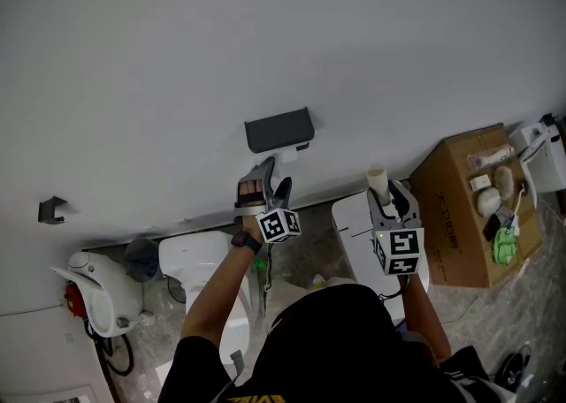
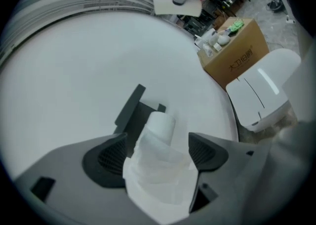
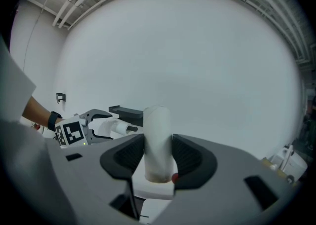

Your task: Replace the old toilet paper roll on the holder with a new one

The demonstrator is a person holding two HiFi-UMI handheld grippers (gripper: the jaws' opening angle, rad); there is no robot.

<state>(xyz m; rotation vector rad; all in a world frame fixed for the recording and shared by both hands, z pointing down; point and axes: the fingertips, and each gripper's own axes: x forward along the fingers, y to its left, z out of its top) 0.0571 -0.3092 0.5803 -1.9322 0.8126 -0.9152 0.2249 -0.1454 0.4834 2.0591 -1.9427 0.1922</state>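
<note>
A dark grey holder is fixed to the white wall. On its spindle sits a white toilet paper roll with a loose sheet hanging toward the camera. My left gripper is at the holder with its jaws wide on either side of the roll; the right gripper view shows the roll between the spread jaws with gaps. My right gripper, lower right of the holder, is shut on a bare cardboard tube held upright, seen also in the head view as the tube.
A white toilet stands below the left arm, a white lidded unit under the right gripper. A cardboard box with small items on top is at the right. A small wall hook is at the left.
</note>
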